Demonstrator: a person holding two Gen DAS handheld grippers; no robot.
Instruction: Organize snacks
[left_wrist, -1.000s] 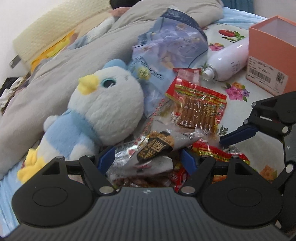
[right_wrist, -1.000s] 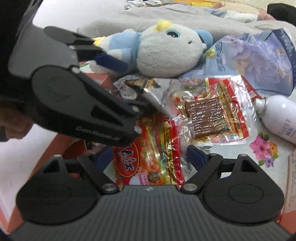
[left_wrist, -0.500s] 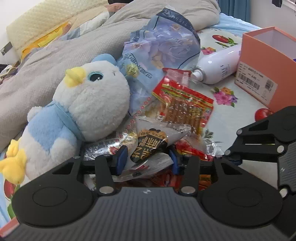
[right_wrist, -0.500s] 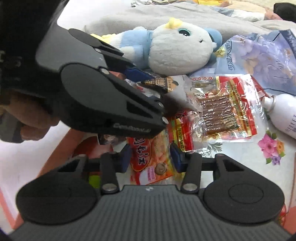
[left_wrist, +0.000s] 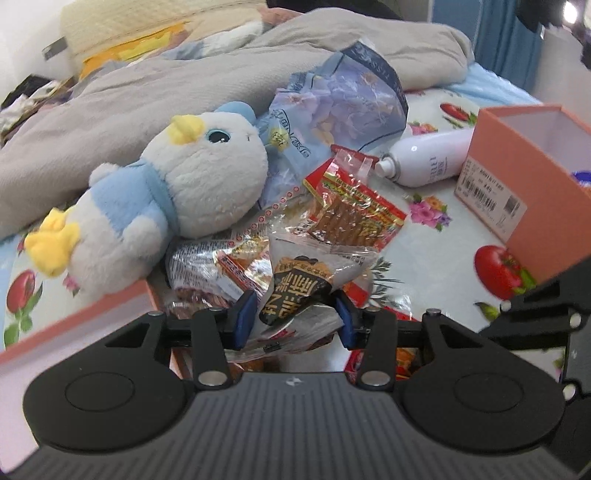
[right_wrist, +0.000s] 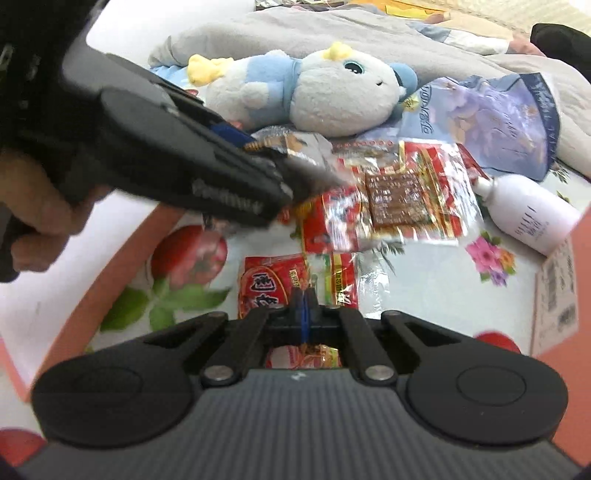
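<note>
In the left wrist view my left gripper (left_wrist: 293, 319) is shut on a clear snack packet with a black and gold label (left_wrist: 295, 291), its blue pads pressing both sides. Under it lie more packets and a red pack of brown sticks (left_wrist: 351, 218). My right gripper (right_wrist: 303, 317) is shut, its pads pinching the top edge of a red and orange snack packet (right_wrist: 269, 284) held just above the floral sheet (right_wrist: 424, 280). The left gripper (right_wrist: 258, 147) crosses the right wrist view's upper left, held in a person's hand (right_wrist: 33, 221). A red stick pack (right_wrist: 402, 195) lies beyond.
A white and blue plush bird (left_wrist: 192, 184) lies against the snack pile. Behind it are a blue snack bag (left_wrist: 340, 107), a white bottle (left_wrist: 428, 158) and a grey blanket (left_wrist: 147, 92). An open orange box (left_wrist: 517, 173) stands right; another orange box's rim (left_wrist: 74, 310) lies near left.
Both grippers have closed from wide open: the left on the black and gold packet, the right on the red packet. Both have drawn back and up, lifting their packets off the pile.
</note>
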